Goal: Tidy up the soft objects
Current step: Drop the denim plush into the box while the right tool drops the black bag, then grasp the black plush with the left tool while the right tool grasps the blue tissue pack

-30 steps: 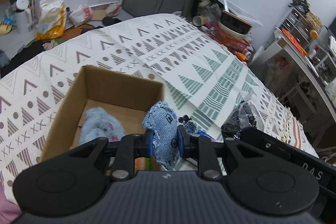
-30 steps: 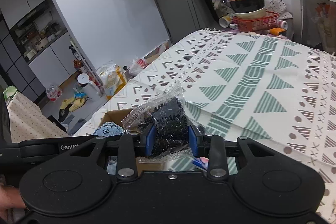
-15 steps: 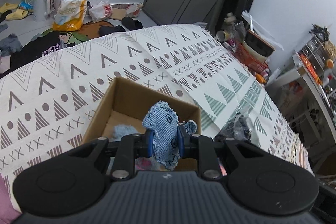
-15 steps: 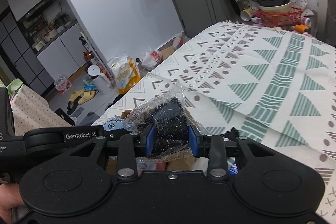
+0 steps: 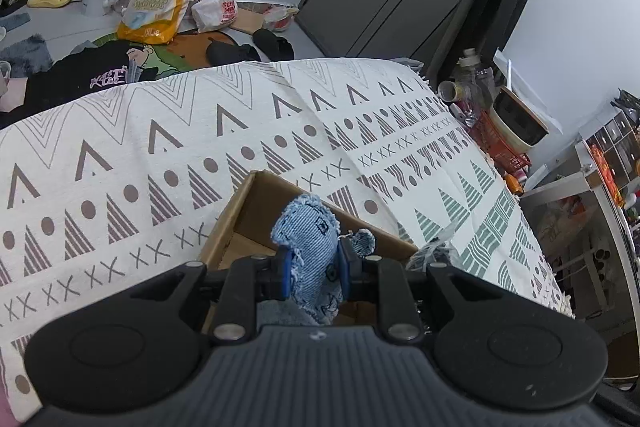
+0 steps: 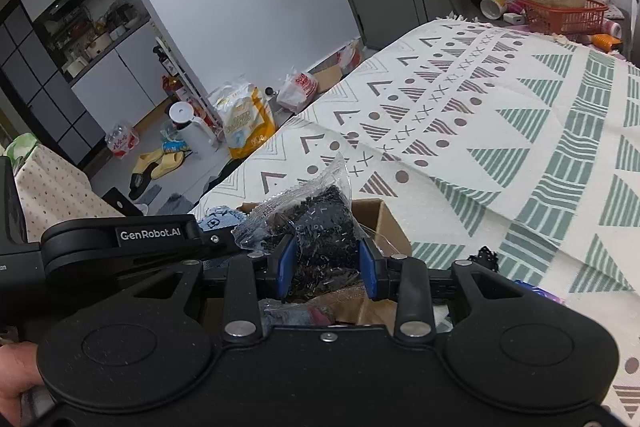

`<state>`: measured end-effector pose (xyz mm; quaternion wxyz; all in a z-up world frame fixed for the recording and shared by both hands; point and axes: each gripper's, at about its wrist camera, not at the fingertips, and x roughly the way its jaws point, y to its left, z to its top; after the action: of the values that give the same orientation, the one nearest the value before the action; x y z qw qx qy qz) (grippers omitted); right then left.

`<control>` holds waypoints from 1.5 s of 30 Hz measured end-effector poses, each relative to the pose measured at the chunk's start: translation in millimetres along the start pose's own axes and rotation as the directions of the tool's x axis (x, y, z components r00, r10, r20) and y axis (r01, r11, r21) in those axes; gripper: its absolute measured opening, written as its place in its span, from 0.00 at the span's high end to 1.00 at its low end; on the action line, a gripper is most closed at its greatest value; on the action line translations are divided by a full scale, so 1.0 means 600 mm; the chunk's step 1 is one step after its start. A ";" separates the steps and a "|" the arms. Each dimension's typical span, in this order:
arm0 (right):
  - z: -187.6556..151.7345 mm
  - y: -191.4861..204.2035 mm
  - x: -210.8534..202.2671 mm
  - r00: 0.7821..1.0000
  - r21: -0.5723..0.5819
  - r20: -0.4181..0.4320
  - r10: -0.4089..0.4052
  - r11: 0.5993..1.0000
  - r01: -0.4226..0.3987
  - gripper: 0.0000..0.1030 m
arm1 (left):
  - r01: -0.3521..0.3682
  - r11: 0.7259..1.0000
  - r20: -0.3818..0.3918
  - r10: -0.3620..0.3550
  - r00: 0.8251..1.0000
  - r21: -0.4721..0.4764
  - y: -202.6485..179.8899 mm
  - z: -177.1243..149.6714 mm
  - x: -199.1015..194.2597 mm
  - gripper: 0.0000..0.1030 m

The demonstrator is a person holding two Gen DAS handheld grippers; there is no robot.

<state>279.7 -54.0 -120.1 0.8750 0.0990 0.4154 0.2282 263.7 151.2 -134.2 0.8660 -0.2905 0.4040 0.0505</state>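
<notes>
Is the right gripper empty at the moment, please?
No, the right gripper is shut on a clear bag of black pieces above the cardboard box.

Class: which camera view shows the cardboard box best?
The left wrist view: the cardboard box shows its far walls and open inside. The right wrist view shows only one corner behind the bag of black bits.

Both grippers sit low in their frames: the left gripper (image 5: 312, 269) pinches narrowly, the right gripper (image 6: 326, 263) clamps wider, a hand (image 6: 16, 375) at lower left.
</notes>
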 end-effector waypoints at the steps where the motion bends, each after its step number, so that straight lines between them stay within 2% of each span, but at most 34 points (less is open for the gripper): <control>1: 0.001 0.001 0.003 1.000 0.001 -0.003 0.000 1.000 0.000 0.68 | 0.003 1.000 0.000 -0.003 1.000 -0.004 0.001 0.001 0.003 0.78; 6: 0.003 0.002 0.010 1.000 0.002 -0.015 -0.004 1.000 0.004 0.67 | -0.011 1.000 0.011 0.011 1.000 -0.029 0.006 0.006 0.007 0.72; 8: 0.002 0.000 0.009 1.000 0.002 -0.017 -0.007 1.000 0.007 0.67 | -0.011 0.999 0.016 0.012 1.000 -0.041 0.009 0.007 0.005 0.66; 15: -0.003 -0.001 0.000 1.000 0.011 -0.027 -0.008 1.000 0.008 0.65 | -0.026 0.999 0.027 0.027 0.999 -0.043 0.007 0.006 -0.010 0.63; 19: -0.005 -0.006 -0.011 1.000 0.036 -0.027 -0.003 0.999 0.004 0.59 | -0.041 0.999 0.043 0.042 0.998 -0.019 -0.002 0.004 -0.024 0.50; 23: -0.007 -0.013 -0.034 1.000 0.044 -0.009 -0.009 0.999 0.009 0.58 | -0.062 0.998 0.063 0.061 0.996 0.017 -0.014 -0.003 -0.037 0.33; 26: -0.010 -0.024 -0.052 1.000 0.046 -0.002 -0.017 0.999 0.017 0.58 | -0.064 0.997 0.071 0.061 0.996 0.033 -0.023 -0.008 -0.044 0.27; 35: -0.021 -0.067 -0.105 0.998 0.067 0.022 -0.065 0.996 0.063 0.58 | -0.073 0.994 0.081 0.066 0.995 0.082 -0.048 -0.024 -0.058 0.24; 38: -0.026 -0.087 -0.119 0.996 0.084 0.022 -0.088 0.993 0.086 0.53 | -0.073 0.992 0.072 0.066 0.995 0.107 -0.059 -0.030 -0.060 0.23; 45: -0.040 -0.120 -0.145 0.993 0.095 0.019 -0.116 0.989 0.114 0.52 | -0.067 0.983 0.071 0.056 0.996 0.168 -0.091 -0.052 -0.069 0.23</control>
<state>235.8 -159.4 -102.3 0.8861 0.1188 0.4200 0.1562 232.8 95.4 -94.8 0.8985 -0.2008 0.3868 0.0522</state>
